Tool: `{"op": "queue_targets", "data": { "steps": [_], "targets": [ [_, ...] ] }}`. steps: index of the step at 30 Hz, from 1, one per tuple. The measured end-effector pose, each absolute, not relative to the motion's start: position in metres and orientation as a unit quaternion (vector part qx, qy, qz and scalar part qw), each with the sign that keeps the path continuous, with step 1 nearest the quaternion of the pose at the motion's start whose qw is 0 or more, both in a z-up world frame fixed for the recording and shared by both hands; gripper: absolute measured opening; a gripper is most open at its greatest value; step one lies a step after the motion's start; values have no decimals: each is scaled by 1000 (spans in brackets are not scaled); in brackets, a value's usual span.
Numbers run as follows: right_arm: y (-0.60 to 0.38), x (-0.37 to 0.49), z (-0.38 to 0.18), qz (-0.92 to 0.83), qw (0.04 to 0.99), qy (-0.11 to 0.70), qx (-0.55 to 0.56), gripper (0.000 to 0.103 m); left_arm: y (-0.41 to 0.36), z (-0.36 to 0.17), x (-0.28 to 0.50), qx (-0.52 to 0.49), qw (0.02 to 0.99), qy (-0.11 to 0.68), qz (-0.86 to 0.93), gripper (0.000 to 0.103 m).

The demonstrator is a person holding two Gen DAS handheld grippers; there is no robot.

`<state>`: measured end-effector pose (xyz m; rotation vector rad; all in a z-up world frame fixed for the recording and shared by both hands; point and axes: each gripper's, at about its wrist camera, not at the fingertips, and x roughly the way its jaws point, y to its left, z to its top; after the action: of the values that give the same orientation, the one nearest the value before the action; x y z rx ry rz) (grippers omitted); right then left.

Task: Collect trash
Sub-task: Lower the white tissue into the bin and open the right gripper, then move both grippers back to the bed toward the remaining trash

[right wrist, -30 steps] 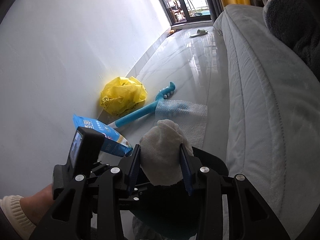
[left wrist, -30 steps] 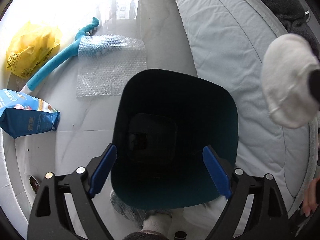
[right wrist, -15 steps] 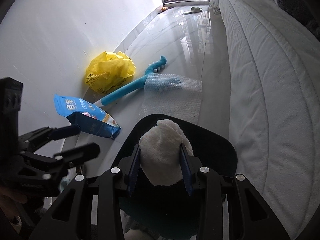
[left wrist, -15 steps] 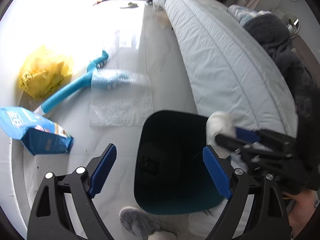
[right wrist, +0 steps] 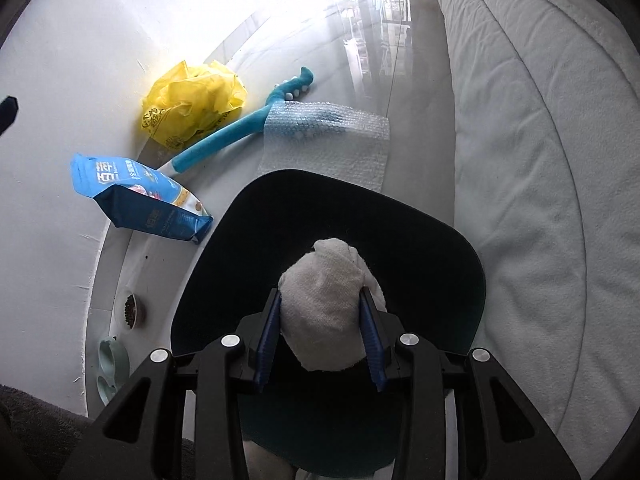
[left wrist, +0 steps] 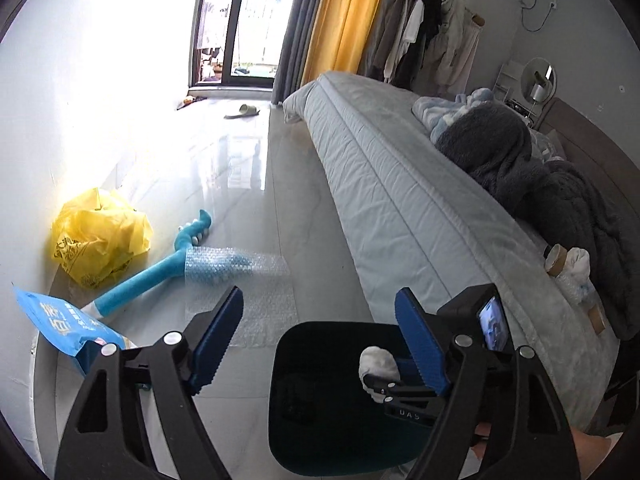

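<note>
A: What has changed since a second ago?

B: The left claw (left wrist: 318, 340) has lifted away from the dark bin (right wrist: 400, 220); its view now takes in the bed (left wrist: 400, 208) and the window beyond. The right claw (right wrist: 320, 334) has come down over the bin's mouth.

A: What do the claws hold?

B: The right one is clamped tight on a white wad of cloth (right wrist: 324, 300), both blue pads pressing its sides, right above the bin's opening. The left one's jaws have just been closing a little, yet they stand wide apart with nothing between them.

A: And the other trash?

B: On the floor by the wall lie a yellow plastic bag (right wrist: 192, 100), a blue pouch (right wrist: 136, 196) and a sheet of bubble wrap (right wrist: 328, 136), which partly covers a blue toy (right wrist: 236, 132). The bubble wrap lies just beyond the bin.
</note>
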<state>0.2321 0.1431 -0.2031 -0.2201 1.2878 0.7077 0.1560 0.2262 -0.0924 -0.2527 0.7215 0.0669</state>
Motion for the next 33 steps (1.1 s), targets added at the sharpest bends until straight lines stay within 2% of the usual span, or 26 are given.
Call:
{"op": "queue_targets", "data": {
  "steps": [1, 3, 5, 12, 18, 25, 33],
  "targets": [
    [144, 231, -203, 323, 736, 585, -105, 42, 224, -88, 155, -119, 931, 343, 33, 78],
    [145, 228, -201, 322, 738, 581, -117, 58, 217, -78, 154, -102, 940, 325, 33, 77],
    [145, 226, -199, 323, 738, 581, -117, 64, 211, -67, 150, -87, 949, 302, 33, 77],
    [135, 217, -166, 351, 752, 548, -107, 64, 189, -34, 147, -65, 965, 251, 41, 77],
    [109, 211, -116, 390, 780, 482, -80, 73, 173, -19, 147, -72, 972, 223, 36, 81],
    [70, 211, -79, 387, 817, 420, -76, 76, 149, -2, 153, -96, 975, 201, 16, 93],
    [16, 214, -52, 366, 851, 368, -75, 80, 110, 0, 163, -81, 978, 192, -17, 96]
  ]
}}
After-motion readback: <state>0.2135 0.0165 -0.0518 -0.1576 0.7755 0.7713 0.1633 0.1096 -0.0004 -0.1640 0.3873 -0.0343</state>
